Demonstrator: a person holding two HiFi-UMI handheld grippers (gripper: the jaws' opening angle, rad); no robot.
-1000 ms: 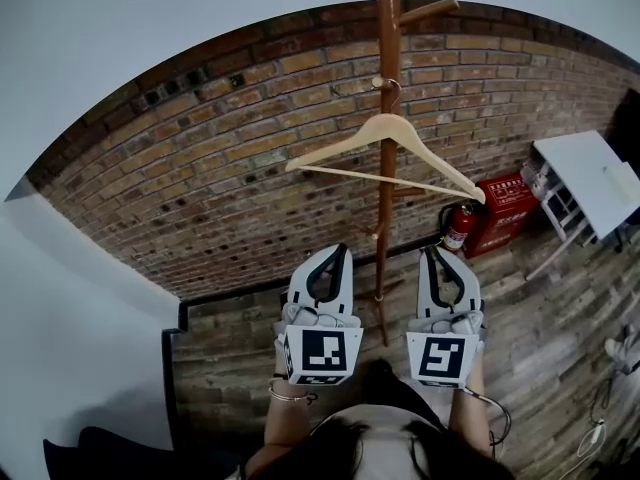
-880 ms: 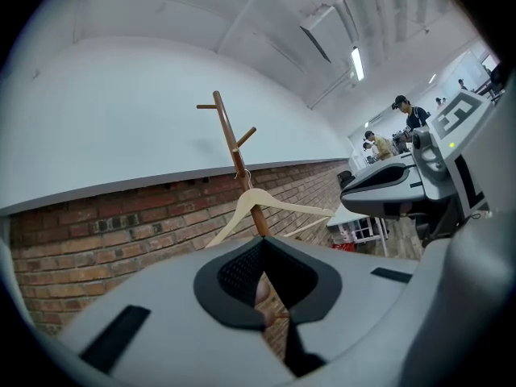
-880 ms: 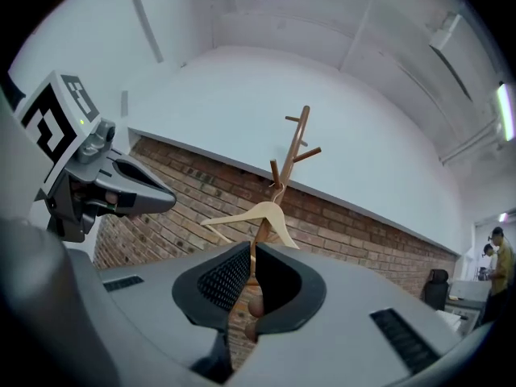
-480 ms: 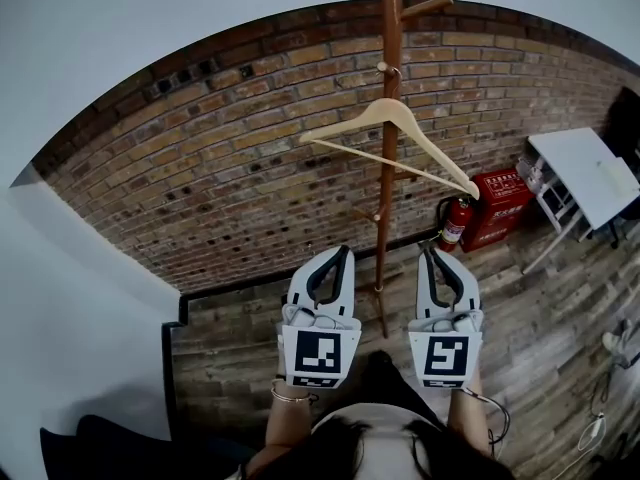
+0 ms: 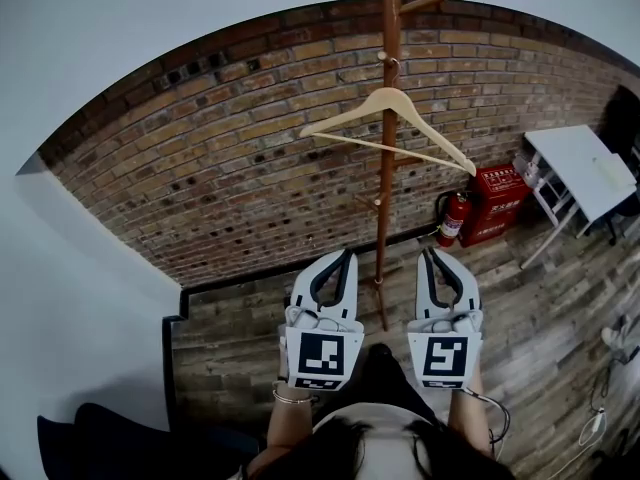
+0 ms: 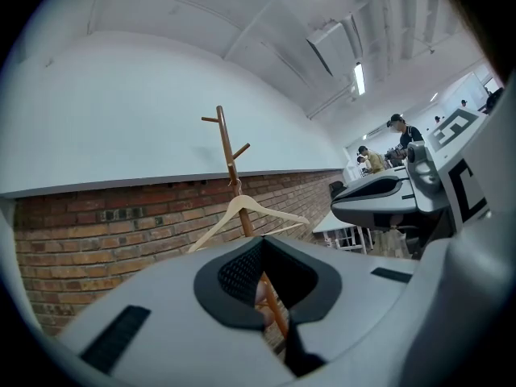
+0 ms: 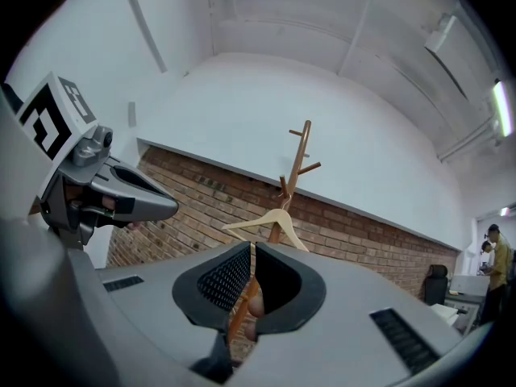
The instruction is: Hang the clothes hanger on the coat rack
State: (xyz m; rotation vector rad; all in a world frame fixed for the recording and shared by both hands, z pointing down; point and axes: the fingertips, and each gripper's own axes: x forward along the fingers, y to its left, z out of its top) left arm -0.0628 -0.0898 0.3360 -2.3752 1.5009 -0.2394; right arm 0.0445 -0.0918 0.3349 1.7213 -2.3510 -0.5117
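Hanger (image 5: 385, 95): wooden, hooked on an upper peg of the coat rack (image 5: 387, 218), against the brick wall (image 5: 230, 168). Left gripper (image 5: 345, 253), right gripper (image 5: 428, 253): jaws closed together, empty, well below it.

The left gripper (image 5: 346, 254) and the right gripper (image 5: 429, 253) both have matt, pale-grey plastic shells. Their pads (image 6: 239, 269) are black with a fine ribbed grain. Ahead of them, the coat rack (image 5: 386, 218) is reddish-brown wood with a slight sheen, and the clothes hanger (image 5: 385, 98) is pale, smooth wood. Beyond stands a rough brick wall (image 5: 230, 168). Below the grippers lie worn, matt wooden floorboards (image 5: 560, 308).
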